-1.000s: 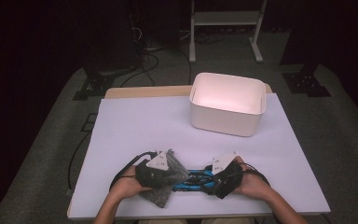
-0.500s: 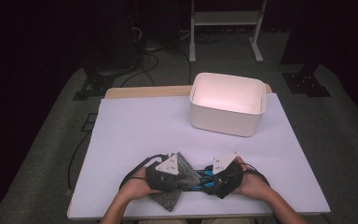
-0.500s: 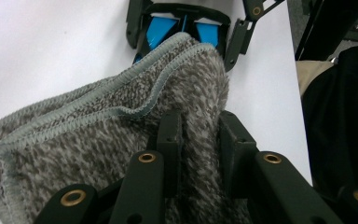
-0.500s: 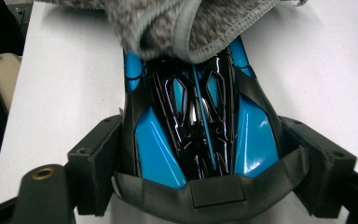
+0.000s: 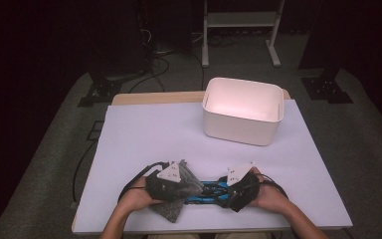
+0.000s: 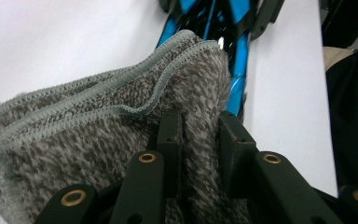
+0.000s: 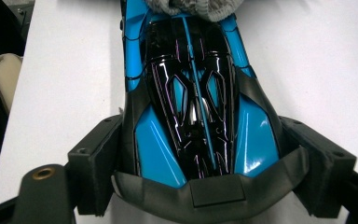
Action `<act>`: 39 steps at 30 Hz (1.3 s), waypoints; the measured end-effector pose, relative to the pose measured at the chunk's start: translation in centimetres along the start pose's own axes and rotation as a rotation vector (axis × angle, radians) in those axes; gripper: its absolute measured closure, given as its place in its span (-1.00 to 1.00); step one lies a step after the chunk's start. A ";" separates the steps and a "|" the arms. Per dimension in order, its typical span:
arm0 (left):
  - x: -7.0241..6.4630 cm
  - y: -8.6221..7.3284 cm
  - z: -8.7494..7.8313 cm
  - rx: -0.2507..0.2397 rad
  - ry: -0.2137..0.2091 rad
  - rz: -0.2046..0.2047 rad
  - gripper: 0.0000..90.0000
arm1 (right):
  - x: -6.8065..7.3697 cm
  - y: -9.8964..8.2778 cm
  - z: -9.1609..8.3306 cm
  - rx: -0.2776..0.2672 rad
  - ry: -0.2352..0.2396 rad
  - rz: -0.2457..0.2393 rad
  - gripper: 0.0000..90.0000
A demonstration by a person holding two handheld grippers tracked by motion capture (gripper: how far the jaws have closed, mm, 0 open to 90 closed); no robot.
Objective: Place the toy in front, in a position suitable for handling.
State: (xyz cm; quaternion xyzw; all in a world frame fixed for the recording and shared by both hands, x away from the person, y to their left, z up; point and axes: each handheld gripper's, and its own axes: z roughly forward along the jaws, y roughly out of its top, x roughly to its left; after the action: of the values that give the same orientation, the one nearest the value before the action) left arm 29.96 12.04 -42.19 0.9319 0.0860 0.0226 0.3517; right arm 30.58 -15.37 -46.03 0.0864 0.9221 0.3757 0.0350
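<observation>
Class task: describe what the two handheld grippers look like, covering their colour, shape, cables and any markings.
Both are black. The left gripper and right gripper each carry a pale grey three-cornered plate on top. A black cable loops out from the left one across the table. Up close, the fingers are blocky matte black bars with brass-coloured rivets at the joints. No lettering shows. The forearms show no sleeves.

We find a table with a white top, its wooden edge showing along the far side. A white bin stands on it at upper right of centre. A blue and black toy car lies near the bottom edge, a grey cloth touching its left end.
</observation>
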 end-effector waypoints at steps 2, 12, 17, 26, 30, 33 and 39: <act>-0.2 0.7 0.4 -0.011 -0.016 0.016 0.62 | 0.0 0.0 0.0 -0.003 0.000 -0.002 -0.56; -0.8 4.0 2.0 0.034 -0.042 0.123 0.62 | 0.0 -0.2 0.0 -0.010 -0.003 0.008 -0.56; -0.6 3.2 1.6 0.029 -0.045 0.098 0.62 | 0.0 -0.2 0.0 -0.011 -0.003 0.007 -0.56; 0.3 -0.2 0.0 0.010 -0.010 -0.013 0.62 | 0.0 -0.2 0.0 -0.012 -0.005 0.005 -0.56; 0.1 -0.5 0.0 -0.010 -0.005 -0.034 0.62 | 0.2 0.0 0.0 0.002 -0.015 0.021 -0.57; 0.1 -0.5 0.1 -0.009 -0.005 -0.031 0.62 | 0.4 0.3 -0.1 0.027 -0.035 0.022 -0.58; 0.1 -0.6 0.1 -0.015 -0.009 -0.037 0.62 | 0.7 0.1 -1.3 0.033 -0.051 -0.006 -0.57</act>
State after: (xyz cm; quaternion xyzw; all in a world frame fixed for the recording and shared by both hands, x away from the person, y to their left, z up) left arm 30.01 12.41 -42.69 0.9275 0.1016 0.0125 0.3594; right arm 29.78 -16.07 -45.09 0.0938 0.9272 0.3579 0.0584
